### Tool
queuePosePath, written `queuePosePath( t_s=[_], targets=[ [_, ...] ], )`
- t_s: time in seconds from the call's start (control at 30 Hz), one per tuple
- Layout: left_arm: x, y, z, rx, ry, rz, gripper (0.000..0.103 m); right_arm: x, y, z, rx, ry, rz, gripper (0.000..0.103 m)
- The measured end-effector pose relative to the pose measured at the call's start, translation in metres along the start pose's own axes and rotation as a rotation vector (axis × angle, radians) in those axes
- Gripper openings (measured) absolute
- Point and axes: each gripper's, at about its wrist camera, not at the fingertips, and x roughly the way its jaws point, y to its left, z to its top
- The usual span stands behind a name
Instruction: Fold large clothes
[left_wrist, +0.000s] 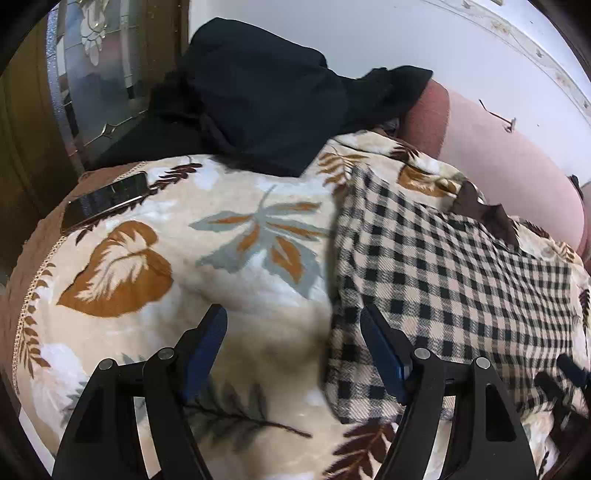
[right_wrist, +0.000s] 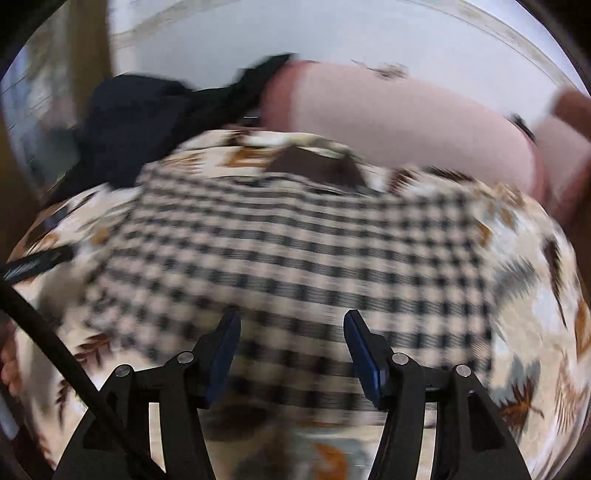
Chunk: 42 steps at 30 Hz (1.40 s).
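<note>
A beige-and-black checked garment (left_wrist: 443, 280) lies flat on a leaf-patterned blanket (left_wrist: 155, 266), with a brown collar (left_wrist: 484, 210) at its far edge. My left gripper (left_wrist: 293, 328) is open and empty, hovering over the garment's left edge. In the right wrist view, which is motion-blurred, the garment (right_wrist: 295, 251) fills the middle and its collar (right_wrist: 314, 166) lies at the far side. My right gripper (right_wrist: 291, 332) is open and empty above the garment's near part. The right gripper's tip also shows in the left wrist view (left_wrist: 569, 373).
A pile of dark clothes (left_wrist: 258, 107) sits at the far end of the blanket. A phone (left_wrist: 107, 201) lies at the blanket's left edge. A pink sofa back (left_wrist: 509, 158) runs behind. A wooden door with glass (left_wrist: 85, 74) stands at the left.
</note>
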Motion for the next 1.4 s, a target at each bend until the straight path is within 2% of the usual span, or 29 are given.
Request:
queuePosePath(
  t_s=[0.23,0.4,0.5,0.73,0.8,0.97,1.2,1.33,1.4],
  targets=[
    [0.010,0.016,0.007,-0.041,0.025,0.005,0.075,0.018,0.083,-0.011,-0.207,0.009,0.084,0.063],
    [0.013,0.023,0.012,-0.055,0.032,0.002,0.075,0.031,0.110,-0.021,-0.299,0.013,0.092,0.063],
    [0.015,0.027,0.014,-0.061,0.031,0.003,0.075,0.039,0.123,-0.026,-0.360,0.005,0.076,0.063],
    [0.030,0.033,0.030,-0.013,0.041,-0.025,0.075,0.059,0.152,-0.039,-0.506,-0.059,-0.052,0.063],
    [0.041,0.038,0.037,-0.014,0.061,-0.063,0.075,0.061,0.157,-0.039,-0.514,-0.075,-0.069,0.063],
    [0.080,0.054,0.062,-0.079,0.122,-0.234,0.074,0.068,0.170,-0.036,-0.561,-0.109,-0.105,0.063],
    [0.121,0.036,0.082,-0.078,0.200,-0.438,0.075,0.075,0.181,-0.033,-0.604,-0.138,-0.128,0.063],
    [0.144,0.023,0.089,-0.068,0.253,-0.501,0.075,0.082,0.189,-0.029,-0.627,-0.147,-0.159,0.063],
    [0.149,0.019,0.094,-0.069,0.254,-0.534,0.075,0.085,0.193,-0.027,-0.637,-0.151,-0.175,0.063]
  ],
)
